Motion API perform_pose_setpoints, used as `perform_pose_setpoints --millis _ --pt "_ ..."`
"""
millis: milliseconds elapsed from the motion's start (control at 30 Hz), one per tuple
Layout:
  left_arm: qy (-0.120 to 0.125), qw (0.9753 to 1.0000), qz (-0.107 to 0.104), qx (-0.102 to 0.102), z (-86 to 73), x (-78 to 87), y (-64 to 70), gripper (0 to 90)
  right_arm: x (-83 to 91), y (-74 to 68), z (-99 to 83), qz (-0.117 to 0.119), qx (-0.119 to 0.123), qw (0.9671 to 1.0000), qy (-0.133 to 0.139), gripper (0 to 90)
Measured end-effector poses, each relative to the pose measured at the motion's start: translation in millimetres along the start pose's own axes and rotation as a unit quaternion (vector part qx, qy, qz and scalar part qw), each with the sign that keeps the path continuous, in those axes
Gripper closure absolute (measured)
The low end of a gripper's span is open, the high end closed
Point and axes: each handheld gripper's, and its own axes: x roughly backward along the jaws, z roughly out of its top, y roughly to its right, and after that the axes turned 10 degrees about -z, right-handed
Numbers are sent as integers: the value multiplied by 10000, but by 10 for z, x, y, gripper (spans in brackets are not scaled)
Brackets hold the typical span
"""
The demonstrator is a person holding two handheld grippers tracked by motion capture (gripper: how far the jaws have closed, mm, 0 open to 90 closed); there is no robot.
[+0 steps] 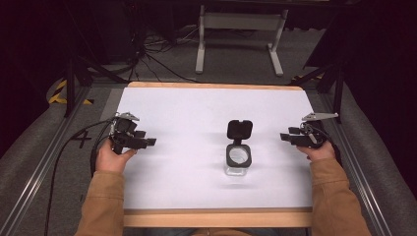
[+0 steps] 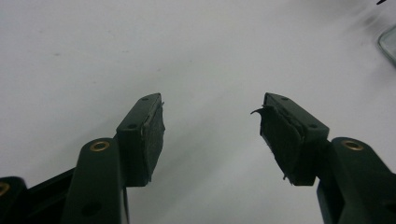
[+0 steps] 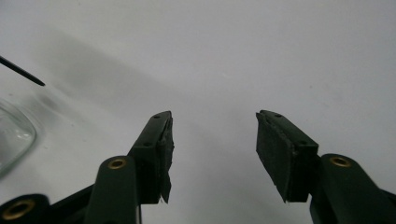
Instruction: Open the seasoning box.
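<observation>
Clear glass jar [image 1: 239, 158], black hinged lid flipped open behind it, stands toward the near edge of the white worktop [image 1: 187, 113]. Left hand-held gripper [image 1: 147, 142] and right hand-held gripper [image 1: 286, 137] flank the jar, well apart from it, jaws wide and empty. Risk: a one-sided push could slide or tip the jar, since nothing braces it.

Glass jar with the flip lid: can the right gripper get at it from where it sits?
Probably yes: bare table lies between the right gripper and the glass jar, its lid open, and the fingers are spread.
</observation>
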Motion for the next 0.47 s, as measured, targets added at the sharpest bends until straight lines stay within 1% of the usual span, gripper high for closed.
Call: perform_pose_setpoints --millis 67,167,267,333,367,433,467 --pt "-128 9999 -8 -7 -4 -33 -10 397 -42 5 -23 -11 1 10000 -92 466" --pt "-323 9995 59 -2 -3 -78 1 395 -115 -3 -56 -100 87 9995 -283 466" --pt "-653 9977 158 45 -5 -130 9 388 -166 -17 -80 -118 148 9988 -446 461" --pt "-851 9962 175 82 -8 -169 15 391 -180 -26 -83 -126 187 9987 -461 459" --pt "-878 9960 168 65 -7 -182 19 391 -180 -29 -80 -111 183 9988 -445 459" --pt "-854 9963 126 46 10 -194 35 389 -162 -41 -68 -68 178 9990 -407 459" --pt "-854 9963 126 46 10 -194 35 388 -152 -47 -57 -89 203 9991 -368 459"
